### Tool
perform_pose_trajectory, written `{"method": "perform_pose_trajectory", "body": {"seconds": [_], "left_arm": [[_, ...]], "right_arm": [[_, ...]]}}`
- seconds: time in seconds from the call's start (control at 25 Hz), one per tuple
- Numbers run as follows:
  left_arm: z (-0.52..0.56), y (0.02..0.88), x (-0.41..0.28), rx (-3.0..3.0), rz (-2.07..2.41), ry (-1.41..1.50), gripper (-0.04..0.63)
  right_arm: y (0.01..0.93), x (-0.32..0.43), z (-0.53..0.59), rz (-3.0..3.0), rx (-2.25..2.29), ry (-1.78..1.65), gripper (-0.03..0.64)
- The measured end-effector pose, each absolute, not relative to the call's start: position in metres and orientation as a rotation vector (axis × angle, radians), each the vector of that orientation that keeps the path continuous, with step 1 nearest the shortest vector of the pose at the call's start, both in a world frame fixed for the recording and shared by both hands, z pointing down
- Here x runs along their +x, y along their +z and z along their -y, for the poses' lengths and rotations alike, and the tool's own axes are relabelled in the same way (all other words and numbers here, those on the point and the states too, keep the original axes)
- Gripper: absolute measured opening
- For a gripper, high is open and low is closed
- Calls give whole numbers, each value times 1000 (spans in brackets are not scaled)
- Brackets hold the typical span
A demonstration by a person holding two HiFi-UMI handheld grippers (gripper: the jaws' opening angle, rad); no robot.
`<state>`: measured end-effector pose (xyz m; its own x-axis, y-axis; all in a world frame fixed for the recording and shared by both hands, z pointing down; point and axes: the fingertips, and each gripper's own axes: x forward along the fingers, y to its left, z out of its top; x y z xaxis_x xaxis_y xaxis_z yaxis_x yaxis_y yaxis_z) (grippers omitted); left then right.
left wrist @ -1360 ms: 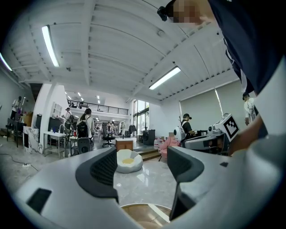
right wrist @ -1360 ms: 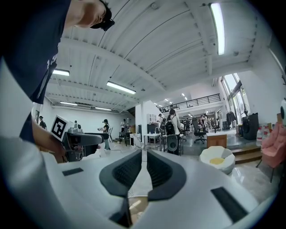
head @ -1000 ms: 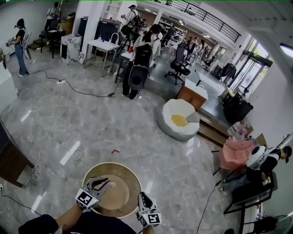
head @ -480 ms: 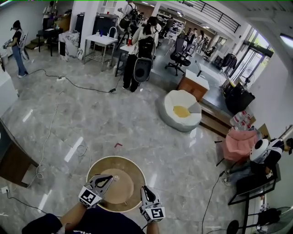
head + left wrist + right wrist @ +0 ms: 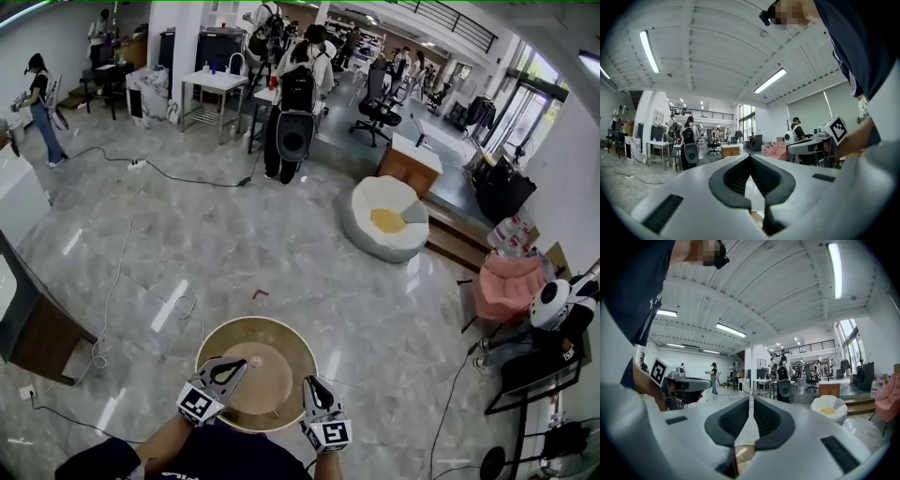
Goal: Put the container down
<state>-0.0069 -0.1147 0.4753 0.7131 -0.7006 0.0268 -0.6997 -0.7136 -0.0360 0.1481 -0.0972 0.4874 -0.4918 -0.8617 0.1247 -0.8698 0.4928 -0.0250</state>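
A round tan container (image 5: 281, 337) with a raised rim lies just below me in the head view, with a small knob (image 5: 255, 360) near its middle. My left gripper (image 5: 234, 367) reaches over its near left rim, and its pads meet at the tips (image 5: 750, 157) with nothing visible between them. My right gripper (image 5: 308, 385) is at the near right rim, its jaws (image 5: 750, 399) closed to a thin slit with nothing seen in it. A sliver of tan surface (image 5: 743, 453) shows under the right jaws. Whether either gripper touches the container I cannot tell.
The floor is polished grey marble with cables (image 5: 112, 272) at left and a small red scrap (image 5: 260, 293) beyond the container. A white round seat (image 5: 384, 230), a pink chair (image 5: 511, 286), dark furniture (image 5: 37, 328) and several people (image 5: 295, 103) stand around.
The container and both grippers sit a little further right and higher in the head view. The left jaws look narrower than a second ago.
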Motion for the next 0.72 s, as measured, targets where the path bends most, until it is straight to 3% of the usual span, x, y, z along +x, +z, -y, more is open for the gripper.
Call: {"method": "perform_pose_trajectory", "body": {"seconds": [0.72], "left_arm": [[119, 480, -14, -2947, -1231, -48, 25]], "right_arm": [[493, 146, 100, 2626, 1515, 131, 40]]}}
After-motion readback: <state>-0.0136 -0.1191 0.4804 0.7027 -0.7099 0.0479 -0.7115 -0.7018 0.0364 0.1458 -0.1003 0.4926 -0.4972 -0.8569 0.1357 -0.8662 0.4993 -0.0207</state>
